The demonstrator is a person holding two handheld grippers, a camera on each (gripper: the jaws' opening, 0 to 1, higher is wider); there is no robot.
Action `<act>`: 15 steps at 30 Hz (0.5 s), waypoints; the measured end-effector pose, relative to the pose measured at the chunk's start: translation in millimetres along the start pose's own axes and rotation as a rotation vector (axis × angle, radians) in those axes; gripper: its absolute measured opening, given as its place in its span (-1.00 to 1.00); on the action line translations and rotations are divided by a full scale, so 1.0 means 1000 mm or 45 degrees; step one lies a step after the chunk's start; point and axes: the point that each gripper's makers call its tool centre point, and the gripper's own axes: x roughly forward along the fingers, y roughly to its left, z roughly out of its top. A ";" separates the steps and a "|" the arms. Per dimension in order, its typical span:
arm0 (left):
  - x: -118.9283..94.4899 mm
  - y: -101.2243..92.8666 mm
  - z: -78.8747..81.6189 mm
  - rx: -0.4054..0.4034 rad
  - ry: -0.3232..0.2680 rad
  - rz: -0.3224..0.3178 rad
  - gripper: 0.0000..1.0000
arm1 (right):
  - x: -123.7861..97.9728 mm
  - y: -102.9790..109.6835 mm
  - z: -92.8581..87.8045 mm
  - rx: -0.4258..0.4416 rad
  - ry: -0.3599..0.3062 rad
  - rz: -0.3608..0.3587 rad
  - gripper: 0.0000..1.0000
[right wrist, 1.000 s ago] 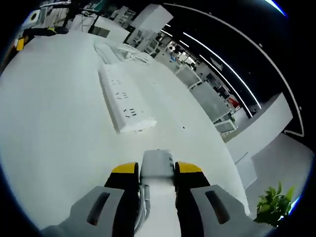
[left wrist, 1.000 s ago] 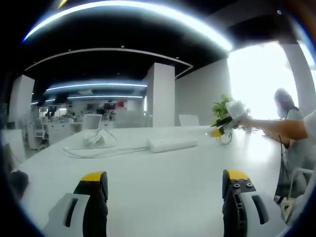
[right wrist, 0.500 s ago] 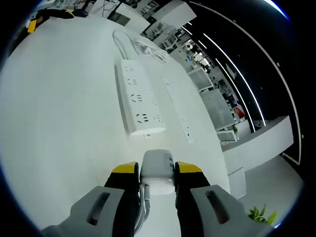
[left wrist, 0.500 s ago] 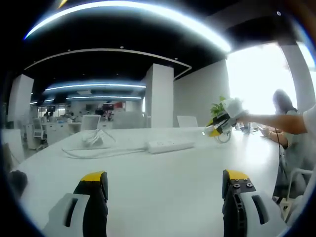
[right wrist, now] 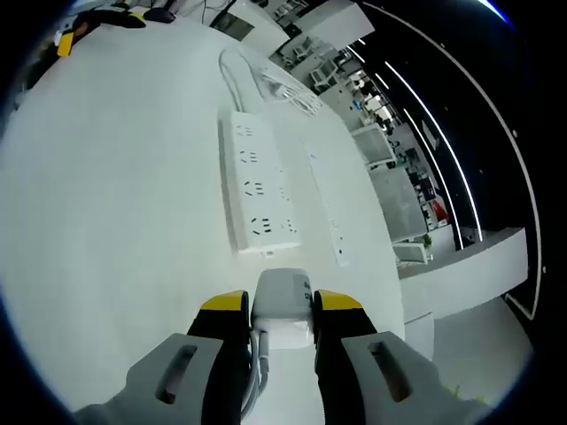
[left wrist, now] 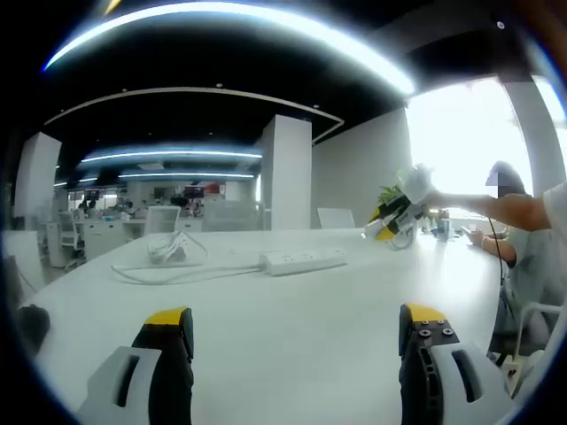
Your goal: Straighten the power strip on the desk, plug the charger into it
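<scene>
A white power strip (right wrist: 258, 189) lies flat on the white desk (right wrist: 115, 204), its cable coiled at the far end (right wrist: 266, 84). My right gripper (right wrist: 281, 305) is shut on a white charger (right wrist: 282, 301) and hovers just short of the strip's near end. In the left gripper view the same strip (left wrist: 303, 259) lies mid-desk with its cord (left wrist: 168, 266) trailing left. My left gripper (left wrist: 292, 323) is open low over the desk, with nothing between its fingers. The right gripper (left wrist: 396, 214) is seen there held above the desk right of the strip, at the end of a person's arm.
A slim white strip (right wrist: 326, 208) is set into the desk beside the power strip. A potted plant (left wrist: 390, 191) stands at the desk's far right. A dark object (left wrist: 31, 326) lies at the left edge. Office chairs and a pillar (left wrist: 288, 173) stand behind the desk.
The right gripper with the charger has risen and moved over the power strip, which now sits more centred and end-on in its view. The left gripper has stayed put.
</scene>
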 end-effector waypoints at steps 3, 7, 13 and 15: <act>-0.001 -0.001 0.000 0.003 0.003 0.000 0.98 | -0.002 -0.003 0.006 -0.020 0.009 0.009 -0.49; -0.001 -0.001 0.000 0.003 0.000 0.000 0.98 | -0.005 -0.005 0.015 -0.049 0.013 0.026 -0.49; -0.002 -0.002 0.000 0.004 -0.002 -0.003 0.98 | -0.006 -0.007 0.023 -0.093 0.025 0.041 -0.49; -0.002 -0.002 0.000 0.005 -0.001 -0.002 0.98 | -0.006 -0.007 0.025 -0.113 0.042 0.057 -0.49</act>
